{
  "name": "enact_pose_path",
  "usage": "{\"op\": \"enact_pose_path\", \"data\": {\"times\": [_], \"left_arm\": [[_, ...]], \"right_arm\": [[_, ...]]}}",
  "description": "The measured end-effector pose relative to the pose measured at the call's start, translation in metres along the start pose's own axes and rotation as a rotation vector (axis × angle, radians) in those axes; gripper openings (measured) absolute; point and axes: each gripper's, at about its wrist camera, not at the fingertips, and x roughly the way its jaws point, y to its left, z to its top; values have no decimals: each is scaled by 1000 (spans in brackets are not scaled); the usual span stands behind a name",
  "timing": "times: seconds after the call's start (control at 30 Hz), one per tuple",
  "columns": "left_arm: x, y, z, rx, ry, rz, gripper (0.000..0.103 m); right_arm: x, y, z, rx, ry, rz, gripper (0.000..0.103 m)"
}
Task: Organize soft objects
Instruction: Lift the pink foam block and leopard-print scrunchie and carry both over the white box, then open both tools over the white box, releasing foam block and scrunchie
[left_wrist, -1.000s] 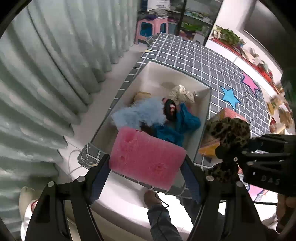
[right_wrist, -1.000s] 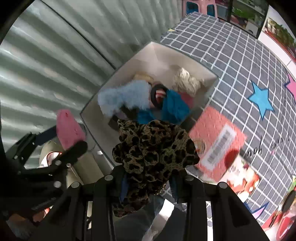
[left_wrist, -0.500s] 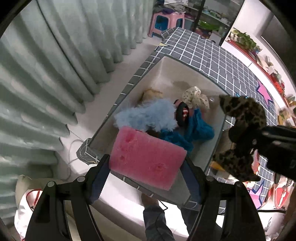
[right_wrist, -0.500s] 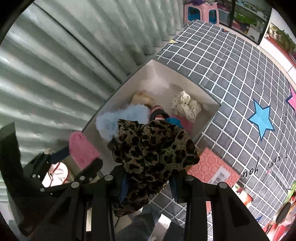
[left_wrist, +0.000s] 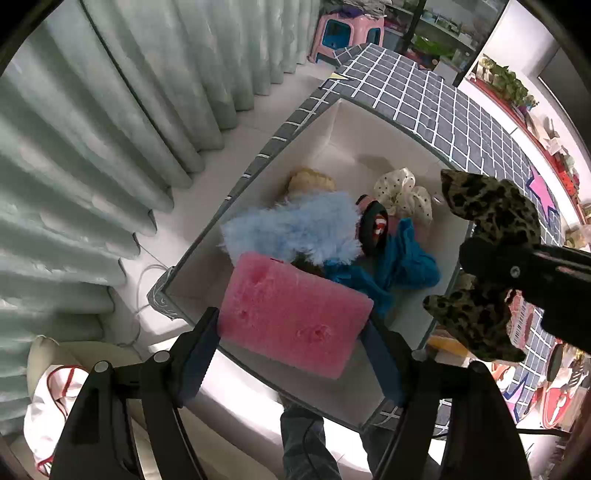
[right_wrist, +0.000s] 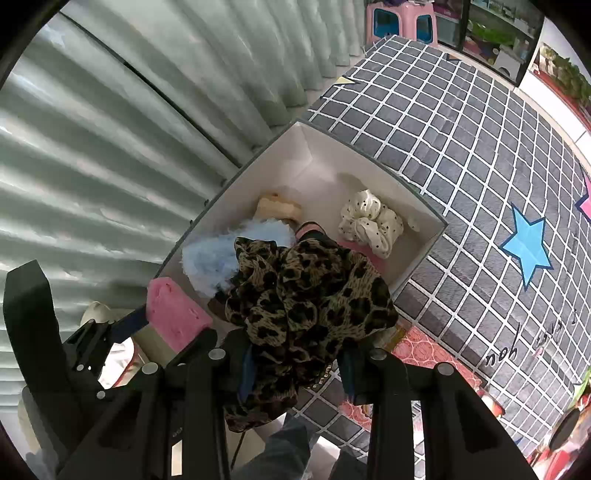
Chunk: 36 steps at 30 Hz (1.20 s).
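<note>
Already several soft items lay in the white box (left_wrist: 413, 133); above it your left tool (left_wrist: 291, 343) clenched the pink sponge (left_wrist: 295, 314), your right tool (right_wrist: 295, 362) the leopard scrunchie (right_wrist: 306, 295).

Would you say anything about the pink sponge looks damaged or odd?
Yes: the pink sponge, clamped in the left gripper over the white box, has several gouged dents in its face; otherwise nothing stands out.

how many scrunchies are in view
2. A leopard scrunchie is clamped in the right tool above the box; a white dotted scrunchie lies inside it. Others may be hidden under the pile.
</note>
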Motion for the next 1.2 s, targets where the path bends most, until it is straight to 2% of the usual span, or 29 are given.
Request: {"op": "enact_pose_path", "data": {"times": [1.2], "left_arm": [[13, -10, 5, 8, 41, 2, 78]], "right_arm": [[12, -9, 4, 19, 30, -2, 38]]}}
